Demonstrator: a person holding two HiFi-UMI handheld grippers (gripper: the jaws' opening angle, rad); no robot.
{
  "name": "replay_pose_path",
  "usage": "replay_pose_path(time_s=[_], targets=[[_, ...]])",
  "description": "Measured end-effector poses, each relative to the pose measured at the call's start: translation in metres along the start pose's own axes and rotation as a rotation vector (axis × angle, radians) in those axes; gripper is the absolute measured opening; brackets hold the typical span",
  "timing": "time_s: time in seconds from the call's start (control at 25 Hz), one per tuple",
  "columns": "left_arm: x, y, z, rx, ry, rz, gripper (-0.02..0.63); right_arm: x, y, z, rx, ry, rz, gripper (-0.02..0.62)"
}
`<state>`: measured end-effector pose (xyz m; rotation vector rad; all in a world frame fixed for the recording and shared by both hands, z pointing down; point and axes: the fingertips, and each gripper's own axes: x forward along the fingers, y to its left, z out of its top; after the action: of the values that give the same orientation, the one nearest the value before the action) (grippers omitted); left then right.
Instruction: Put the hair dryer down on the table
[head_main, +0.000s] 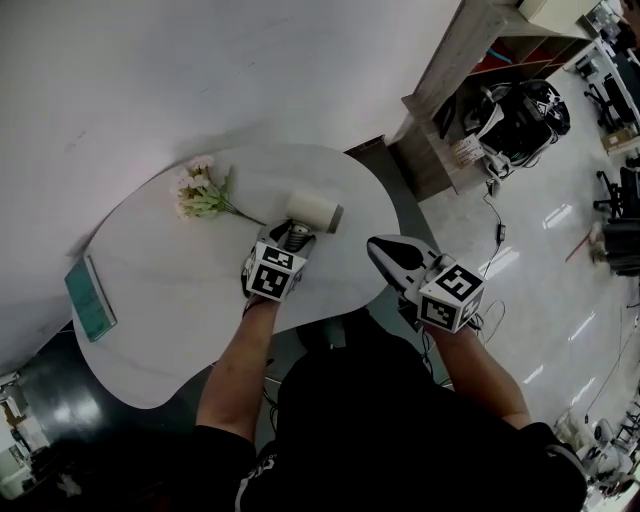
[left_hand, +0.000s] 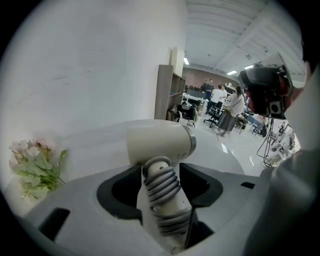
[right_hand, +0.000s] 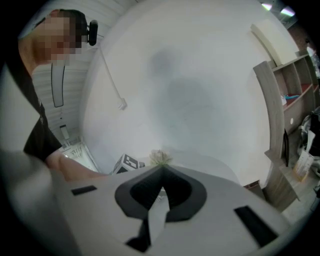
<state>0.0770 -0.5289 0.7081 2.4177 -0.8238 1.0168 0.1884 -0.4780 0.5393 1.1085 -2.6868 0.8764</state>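
Note:
A cream hair dryer (head_main: 312, 211) (left_hand: 159, 144) with its grey cord wound round the handle sits in my left gripper (head_main: 288, 240) (left_hand: 161, 197), which is shut on the handle. The dryer's barrel hangs over the right part of the white table (head_main: 180, 300), just past the gripper; whether it touches the top I cannot tell. My right gripper (head_main: 392, 256) (right_hand: 160, 176) is shut with nothing in it, held off the table's right edge.
A bunch of pale pink flowers (head_main: 200, 192) (left_hand: 34, 167) lies left of the dryer. A teal book (head_main: 90, 298) rests at the table's left edge. A white wall runs behind. Shelving (head_main: 480, 60) and office clutter stand to the right.

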Motion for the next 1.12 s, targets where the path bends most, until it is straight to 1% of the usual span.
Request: replay_pose_path(time_s=[0.2,0.28,0.4,0.52,0.6,0.68,0.84,1.0,1.12], targets=[[-0.031,0.008,0.018,-0.009,-0.055,0.063,0.23,0.001,0.012,0.019,-0.04,-0.01,0.037,0.006],[-0.044,0.014,0.026,-0.008,-0.105,0.089,0.222,0.002,0.018,0.026,-0.066,-0.012,0.048,0.006],[-0.067,0.018,0.033,-0.016,-0.186,0.104,0.222,0.005,0.034,0.03,-0.095,-0.018,0.057,0.006],[-0.091,0.016,0.03,-0.021,-0.217,0.105,0.225,0.005,0.057,0.03,-0.107,-0.025,0.059,0.006],[-0.109,0.012,0.031,-0.009,-0.247,0.103,0.208,0.005,0.07,0.03,-0.114,-0.028,0.051,0.006],[-0.13,0.01,0.033,0.002,-0.285,0.115,0.187,0.006,0.082,0.029,-0.117,-0.035,0.039,0.006],[-0.177,0.015,0.032,-0.001,-0.385,0.152,0.193,0.009,0.114,0.025,-0.131,-0.047,0.032,0.006],[-0.214,0.014,0.016,-0.029,-0.419,0.133,0.21,0.015,0.148,0.018,-0.147,-0.047,0.035,0.006],[-0.248,0.006,0.015,-0.026,-0.477,0.116,0.204,0.019,0.174,0.012,-0.152,-0.05,0.04,0.006]])
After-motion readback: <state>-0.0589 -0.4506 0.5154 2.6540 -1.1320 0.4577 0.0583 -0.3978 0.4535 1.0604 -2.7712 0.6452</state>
